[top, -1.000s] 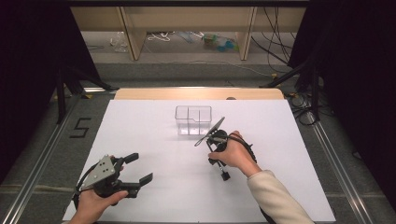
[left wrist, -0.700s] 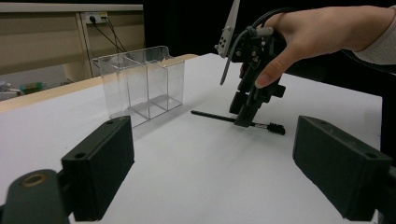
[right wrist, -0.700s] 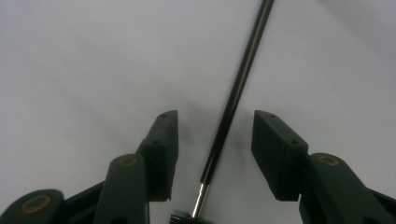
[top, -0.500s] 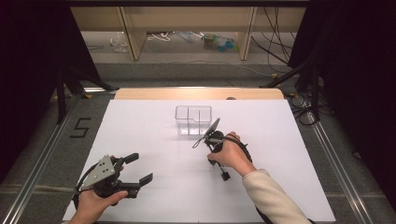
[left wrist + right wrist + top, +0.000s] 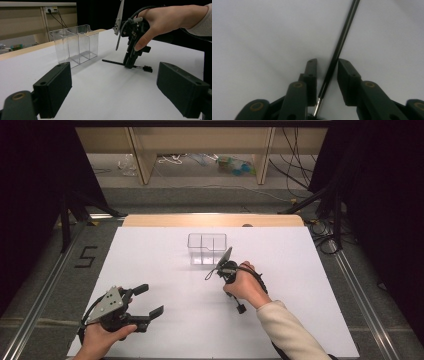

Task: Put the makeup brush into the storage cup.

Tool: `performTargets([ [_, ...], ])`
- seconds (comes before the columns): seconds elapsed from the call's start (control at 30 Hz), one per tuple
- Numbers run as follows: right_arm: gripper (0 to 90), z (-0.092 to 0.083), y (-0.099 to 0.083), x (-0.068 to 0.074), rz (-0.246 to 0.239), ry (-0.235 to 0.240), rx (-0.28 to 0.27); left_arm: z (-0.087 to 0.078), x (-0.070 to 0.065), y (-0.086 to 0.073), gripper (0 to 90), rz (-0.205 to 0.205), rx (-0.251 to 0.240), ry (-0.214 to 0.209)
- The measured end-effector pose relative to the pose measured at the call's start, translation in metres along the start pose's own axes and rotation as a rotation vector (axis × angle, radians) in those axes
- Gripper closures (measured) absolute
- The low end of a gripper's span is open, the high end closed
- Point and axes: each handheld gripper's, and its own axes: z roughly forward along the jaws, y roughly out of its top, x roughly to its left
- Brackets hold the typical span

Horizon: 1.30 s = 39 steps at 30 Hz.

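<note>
A thin black rod point(image 5: 208, 276) point(image 5: 112, 62) lies flat on the white table, just in front of a clear plastic box point(image 5: 207, 249) point(image 5: 75, 45) with dividers inside. My right gripper point(image 5: 221, 273) point(image 5: 130, 65) point(image 5: 327, 61) points straight down over it. Its jaws have just been closing, and the rod point(image 5: 339, 42) runs between them with a gap still showing on the left side. My left gripper point(image 5: 150, 300) point(image 5: 113, 82) rests low at the front left, open, nothing between its fingers.
White sheet point(image 5: 300, 285) covers the table, with a wooden strip point(image 5: 210, 220) at its far edge. Metal rails point(image 5: 45, 285) run down both sides. The rod's thicker black end point(image 5: 240, 309) sticks out beside the right wrist.
The right hand has shifted a little to the left over the rod. The left gripper has stayed where it was.
</note>
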Motion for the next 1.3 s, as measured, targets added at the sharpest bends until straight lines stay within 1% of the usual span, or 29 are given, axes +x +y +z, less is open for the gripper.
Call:
performTargets([
  [0.03,75.1,-0.002,0.001,0.002,0.033,0.012,0.018,0.000,0.000,0.000,12.9,0.000,0.000,0.000],
  [0.07,75.1,-0.002,0.001,0.002,0.033,0.012,0.018,0.000,0.000,0.000,12.9,0.000,0.000,0.000],
  [0.13,78.1,-0.001,0.001,0.001,0.019,0.008,0.016,0.000,0.000,0.000,12.9,0.000,0.001,0.000],
  [0.2,79.9,-0.002,0.002,0.000,0.024,0.018,0.030,0.000,0.000,0.000,13.0,0.000,0.002,0.001],
  [0.23,82.4,-0.002,0.002,0.001,0.015,0.020,0.036,0.000,0.000,0.000,13.1,0.001,0.004,0.001],
  [0.27,82.4,-0.002,0.002,0.001,0.015,0.020,0.036,0.000,0.000,0.000,13.1,0.000,0.005,0.001],
  [0.3,83.4,-0.001,0.002,0.000,-0.006,0.015,0.037,0.000,0.000,0.000,13.1,0.001,0.006,0.001],
  [0.37,84.2,-0.001,0.003,0.000,-0.014,0.021,0.038,0.000,0.000,0.000,13.2,0.002,0.007,0.001],
  [0.4,85.4,-0.001,0.003,0.000,-0.018,0.030,0.048,0.000,0.000,0.000,13.2,0.002,0.008,0.001],
  [0.43,85.4,-0.001,0.003,0.000,-0.018,0.030,0.048,0.001,0.000,-0.001,13.2,0.002,0.000,-0.005],
  [0.53,85.6,-0.001,0.003,-0.001,-0.029,0.032,0.045,0.001,0.000,-0.001,13.2,0.001,0.000,-0.007],
  [0.63,85.6,-0.002,0.004,-0.002,-0.034,0.039,0.061,0.001,0.000,-0.001,13.2,0.002,0.001,-0.007],
  [0.97,85.7,-0.002,0.004,-0.003,-0.045,0.049,0.059,0.001,0.000,-0.001,13.3,0.005,0.002,-0.011],
  [1.03,85.7,-0.002,0.004,-0.003,-0.053,0.045,0.057,0.001,0.000,0.000,13.3,0.008,0.013,-0.003],
  [1.1,85.7,-0.003,0.004,-0.004,-0.079,0.043,0.055,0.001,0.000,-0.001,13.4,0.006,0.015,-0.003],
  [1.13,85.7,-0.004,0.004,-0.003,-0.077,0.048,0.063,0.001,0.000,-0.001,13.4,0.008,0.016,-0.004],
  [1.27,85.7,-0.009,0.003,-0.004,-0.135,0.041,0.036,0.001,-0.001,-0.001,13.6,0.004,0.022,-0.004],
  [1.3,85.7,-0.011,0.003,-0.003,-0.138,0.049,0.041,0.001,-0.001,-0.001,13.7,0.015,0.023,-0.009],
])
